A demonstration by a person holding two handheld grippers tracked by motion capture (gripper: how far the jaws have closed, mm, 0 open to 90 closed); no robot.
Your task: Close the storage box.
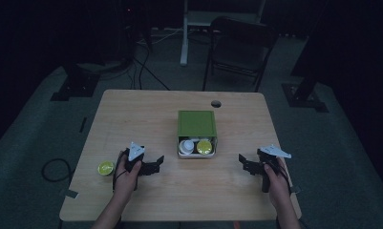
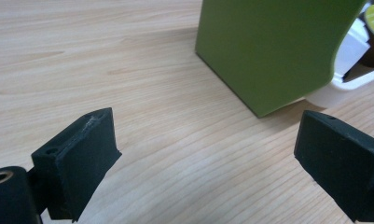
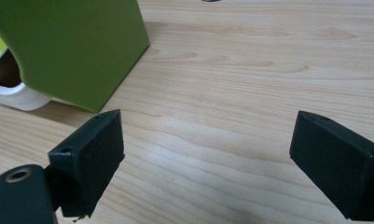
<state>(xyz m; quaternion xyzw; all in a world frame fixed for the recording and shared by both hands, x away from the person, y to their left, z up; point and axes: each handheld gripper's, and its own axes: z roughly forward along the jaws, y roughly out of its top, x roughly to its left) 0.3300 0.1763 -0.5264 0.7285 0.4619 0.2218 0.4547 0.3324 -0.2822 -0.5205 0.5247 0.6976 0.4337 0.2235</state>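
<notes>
I hold the left hand-held gripper [image 1: 155, 164] and the right hand-held gripper [image 1: 242, 162] low over the wooden surface [image 1: 132, 119], both with jaws spread and empty. Between them sits the green box [image 1: 196, 124], its open front showing a yellow-lidded cup [image 1: 204, 147].

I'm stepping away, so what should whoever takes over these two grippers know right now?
Left gripper: open, empty, left of the green box-shaped dispenser.
Right gripper: open, empty, on the dispenser's right.
White tray at the dispenser's front holds a yellow-green-lidded round capsule and a white capsule.
Another yellow-green-lidded capsule lies loose near the wooden table's left edge.
Done: nothing gripped yet.
Left: probably picking up the loose capsule.
</notes>
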